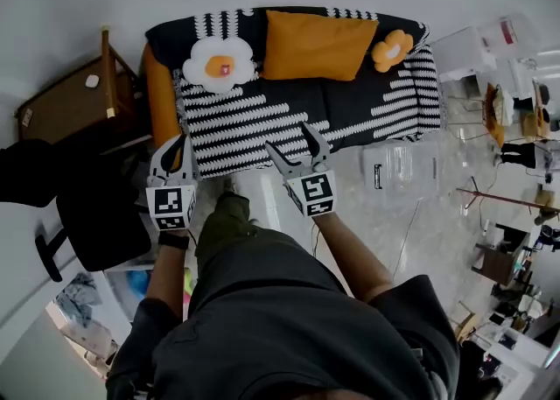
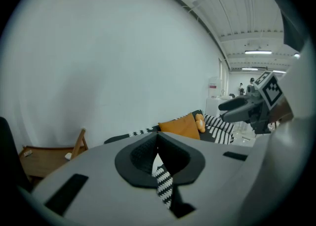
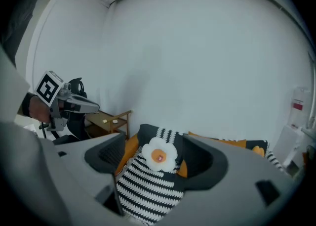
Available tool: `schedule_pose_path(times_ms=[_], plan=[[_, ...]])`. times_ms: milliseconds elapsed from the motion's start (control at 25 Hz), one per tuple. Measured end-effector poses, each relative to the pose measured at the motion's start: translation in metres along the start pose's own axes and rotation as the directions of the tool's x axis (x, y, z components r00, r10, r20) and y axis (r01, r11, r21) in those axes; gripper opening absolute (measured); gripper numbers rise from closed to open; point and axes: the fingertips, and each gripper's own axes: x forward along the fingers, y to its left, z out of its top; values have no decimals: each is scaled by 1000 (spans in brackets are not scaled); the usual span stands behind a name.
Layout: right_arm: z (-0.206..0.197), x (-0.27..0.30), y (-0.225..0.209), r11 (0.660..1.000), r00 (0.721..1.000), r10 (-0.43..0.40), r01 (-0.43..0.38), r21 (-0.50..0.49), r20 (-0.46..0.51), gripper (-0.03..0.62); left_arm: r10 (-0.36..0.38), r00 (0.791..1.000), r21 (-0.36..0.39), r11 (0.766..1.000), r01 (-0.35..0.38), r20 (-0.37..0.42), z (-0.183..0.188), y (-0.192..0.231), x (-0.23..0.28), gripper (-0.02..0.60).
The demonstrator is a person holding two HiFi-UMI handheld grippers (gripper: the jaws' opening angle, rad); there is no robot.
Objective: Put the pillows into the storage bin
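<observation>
Closest to me in the head view are the person's two forearms, each reaching forward with a tool over the pale floor in front of the sofa. The left gripper (image 1: 182,140) has its jaws drawn together at the tips. Its own view shows only a thin slit between the dark pads, with striped fabric far behind it and nothing gripped. The right gripper (image 1: 289,137) stands wide apart and empty; between its pads (image 3: 106,157) I see only the couch well beyond them. Both tools point toward the front edge of the sofa (image 1: 262,122), which wears a black cover with white stripes. To the left of the person stands a black chair (image 1: 101,214), and farther back, by the sofa's left end, a wooden side table (image 1: 66,109). On the floor at the right, just beside the sofa's front corner, sits the clear storage bin (image 1: 398,169), well apart from both tools. All three pillows lie along the sofa's back. A white flower pillow (image 1: 219,63) with an orange centre is at the left, a plain orange pillow (image 1: 319,45) is in the middle, and a small orange flower pillow (image 1: 392,50) is at the right. None of them is touched by either tool. Behind everything is a bare white wall.
</observation>
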Motion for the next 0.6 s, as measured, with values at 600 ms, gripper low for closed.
schedule_pose_path(times_ms=[600], plan=[[-6, 152, -30, 998, 997, 62, -62, -12, -52, 365, -5, 999, -5, 1000, 5, -49, -20, 48, 114, 3]])
